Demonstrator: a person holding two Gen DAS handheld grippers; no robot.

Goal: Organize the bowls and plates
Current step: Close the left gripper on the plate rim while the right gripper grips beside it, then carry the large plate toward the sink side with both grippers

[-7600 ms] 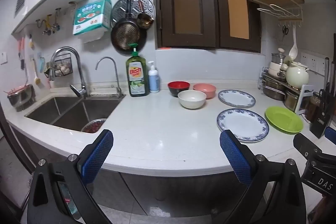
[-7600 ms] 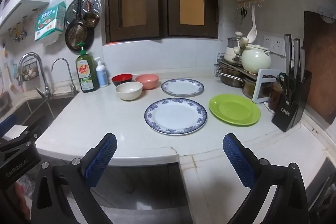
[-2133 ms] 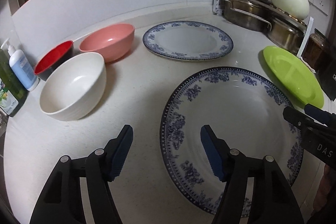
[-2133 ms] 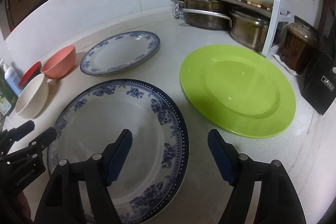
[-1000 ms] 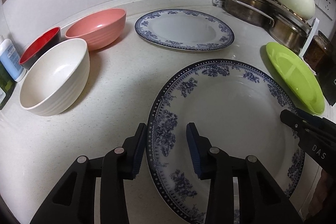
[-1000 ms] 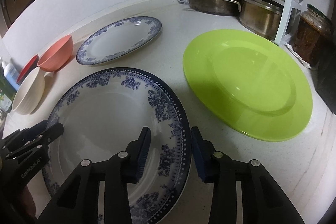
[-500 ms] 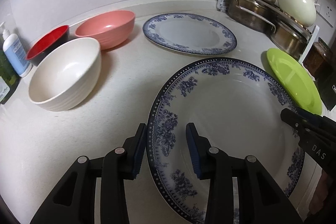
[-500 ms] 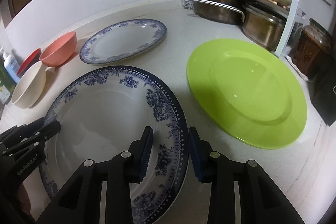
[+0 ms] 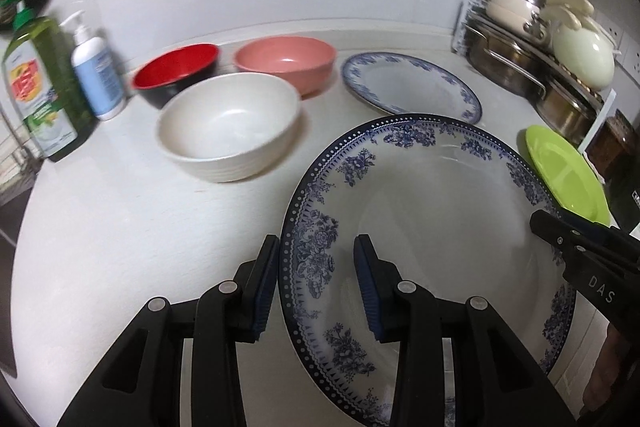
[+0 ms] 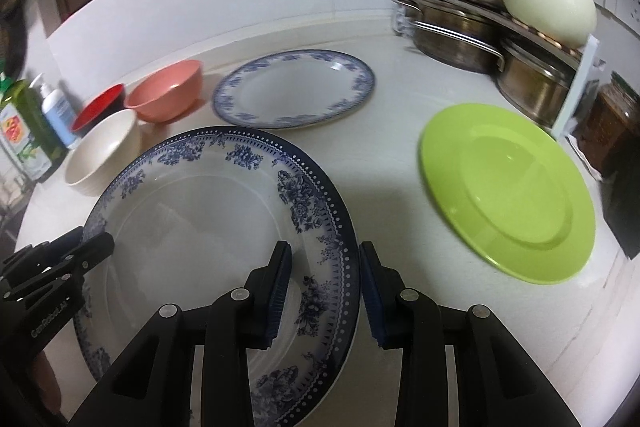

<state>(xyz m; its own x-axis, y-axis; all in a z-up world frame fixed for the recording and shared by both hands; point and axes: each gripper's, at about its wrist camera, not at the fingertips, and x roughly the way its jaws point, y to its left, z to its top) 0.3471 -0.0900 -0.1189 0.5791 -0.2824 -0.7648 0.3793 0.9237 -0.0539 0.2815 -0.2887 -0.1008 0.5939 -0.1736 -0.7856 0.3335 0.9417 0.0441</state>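
The large blue-patterned plate is clamped at opposite rims by the left claw and right claw, above the bench.

Three plates, three bowls, two bottles.

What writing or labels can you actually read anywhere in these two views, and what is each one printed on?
"DAS": white letters on the black body of the right gripper, cut off at the picture's edge.
"GenRobot.AI": on the body of the left gripper, small but legible.
Green dish soap bottle: red and yellow label, too blurred to read.
White pump bottle: print too small to read.
Nothing else carries text.
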